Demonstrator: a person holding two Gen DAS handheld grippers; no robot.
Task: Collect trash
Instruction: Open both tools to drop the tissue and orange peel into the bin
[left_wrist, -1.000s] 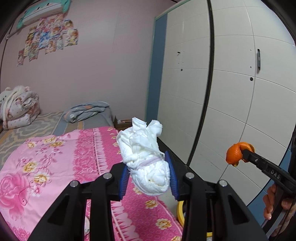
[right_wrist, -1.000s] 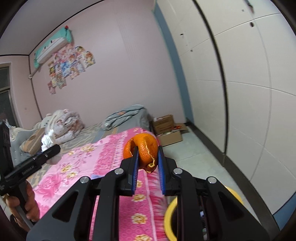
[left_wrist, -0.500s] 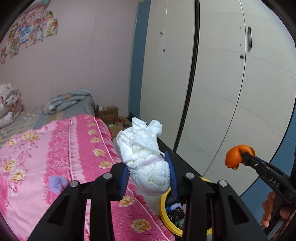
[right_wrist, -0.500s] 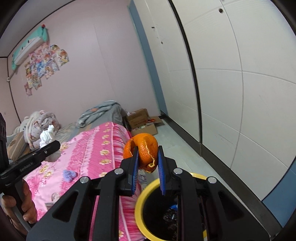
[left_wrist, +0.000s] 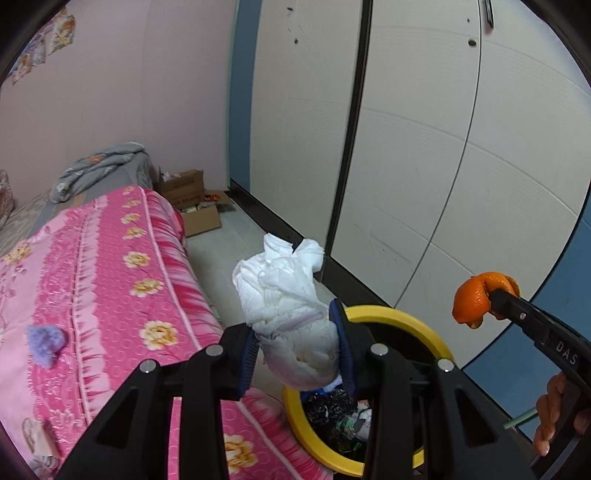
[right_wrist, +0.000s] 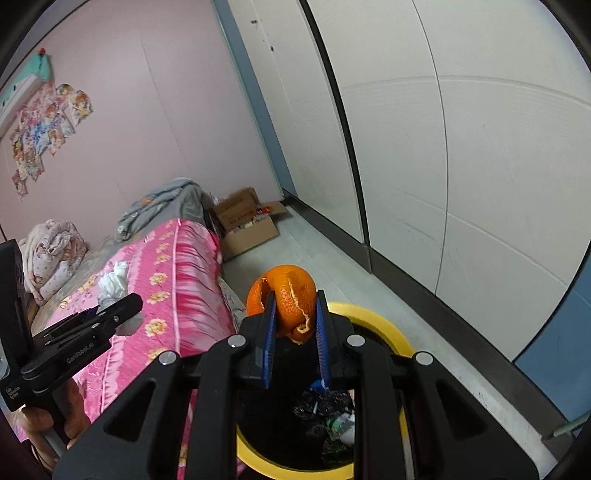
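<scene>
My left gripper (left_wrist: 295, 332) is shut on a crumpled white tissue wad (left_wrist: 284, 295) and holds it above the near rim of a yellow-rimmed trash bin (left_wrist: 399, 314). My right gripper (right_wrist: 294, 321) is shut on an orange peel (right_wrist: 288, 295) and holds it over the same bin (right_wrist: 369, 314), which has dark trash inside. The orange peel also shows in the left wrist view (left_wrist: 476, 299), to the right of the bin. The left gripper also shows in the right wrist view (right_wrist: 110, 314), with the tissue (right_wrist: 114, 284) in it.
A bed with a pink floral cover (left_wrist: 92, 277) runs along the left, touching the bin. A purple fluffy scrap (left_wrist: 46, 341) lies on it. White wardrobe doors (left_wrist: 424, 147) stand on the right. An open cardboard box (right_wrist: 247, 221) sits on the floor beyond the bed.
Both grippers have swung right and tilted down from the bed towards the bin, still holding the tissue and the peel. The bin has come into full view below them.
</scene>
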